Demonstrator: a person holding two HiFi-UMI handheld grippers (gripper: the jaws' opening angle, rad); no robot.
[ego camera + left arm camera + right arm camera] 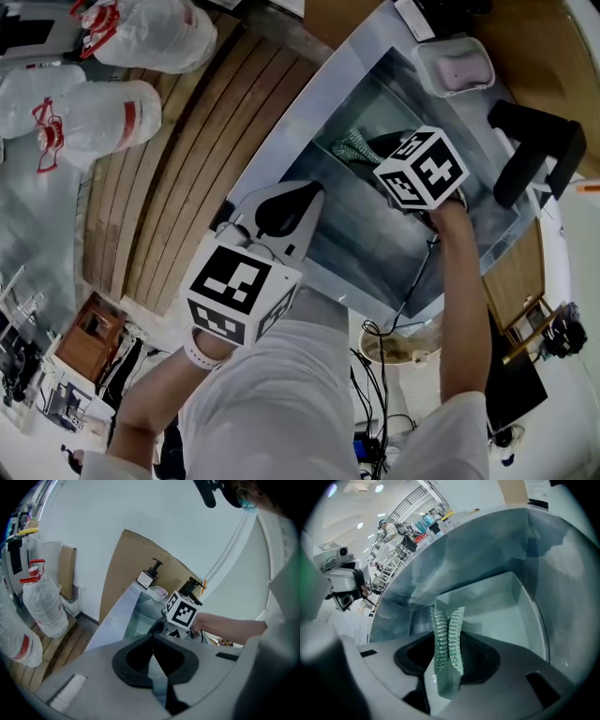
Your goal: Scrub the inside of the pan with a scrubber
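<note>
While pinched between the barely parted jaws of the right gripper point(449, 634), shows as a folded strip of scrubber point(454, 620): pale green ribbed knit mesh, two plies pressed face to face, standing upright. Hangs over the near corner of the pan point(511, 613), a shallow rectangular tray of dull brushed steel with straight walls and square corners; cannot tell whether touching it. Sits with that pan inside the deep stainless sink point(565, 569), smooth-walled, patchy in sheen. At the sink's front rim, left gripper point(152, 638): grey moulded body, black rubbery pads hollowed into a rounded teardrop, tips pressed together on nothing. Beyond the basin, a black-topped pump bottle point(149, 577) against flat brown cardboard point(124, 569). Beside the sink, lumpy white plastic bags point(141, 33) with red print, by long wooden slats point(187, 159).
</note>
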